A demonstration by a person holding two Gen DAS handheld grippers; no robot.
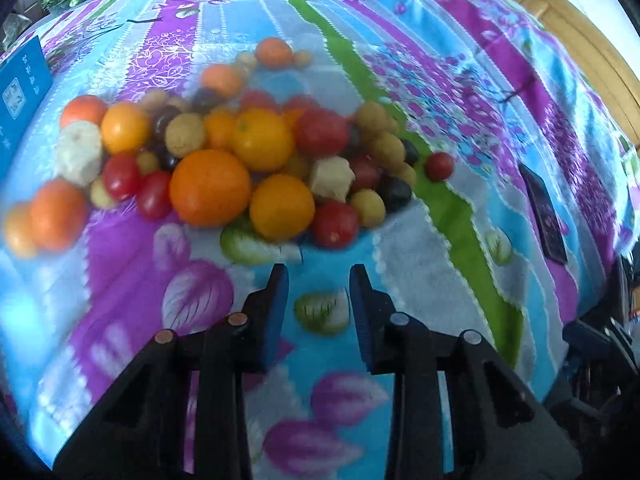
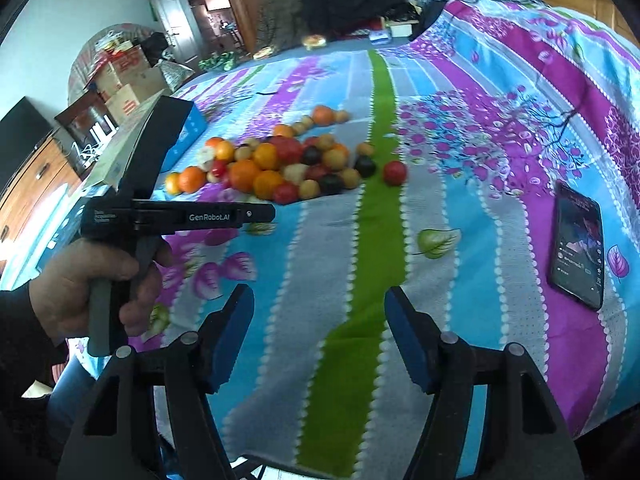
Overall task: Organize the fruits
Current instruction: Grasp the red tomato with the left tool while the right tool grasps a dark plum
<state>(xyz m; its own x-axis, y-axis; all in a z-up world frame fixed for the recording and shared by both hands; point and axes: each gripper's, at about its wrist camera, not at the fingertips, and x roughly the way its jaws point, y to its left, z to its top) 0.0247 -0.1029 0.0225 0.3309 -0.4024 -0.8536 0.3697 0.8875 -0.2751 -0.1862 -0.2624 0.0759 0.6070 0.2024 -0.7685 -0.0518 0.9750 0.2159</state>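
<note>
The left gripper [image 1: 319, 276] has its blue pads drawn close with nothing between them but the printed bedsheet [image 1: 420, 264] — clenched on air, not grasping. The right gripper [image 2: 319, 300] stands released, jaws apart over the green stripe, also empty.

Straight ahead of the left tongs, just beyond the pad tips, begins the fruit pile [image 1: 240, 152]. Its nearest members are a yellow-orange citrus [image 1: 282, 206] and a red tomato [image 1: 335, 224] to its right; slightly left of the tongs' line sits the large orange [image 1: 210, 188]. The heap's long axis runs across the left tongs' view, from blurred oranges at the far left to a lone cherry tomato [image 1: 439, 166] off to the right, apart from the rest. Farther back, a second orange [image 1: 274, 52] and a few small tan fruits trail away.

From the right tongs the pile lies ahead and to the left, well apart; the lone tomato is its nearest piece. My judgement: the left hand [image 2: 96, 280] is the nearer one, and its jaws would need to widen before taking any of the round fruit.

Readable writing: "GenRobot.AI" in white on the side of the left gripper's body, seen from the right wrist. A smartphone [image 2: 578, 248] lies to the right of the right tongs with its screen lit, text too small to read. A blue box [image 1: 22, 92] left of the pile carries white print and a QR-like square — illegible.
</note>
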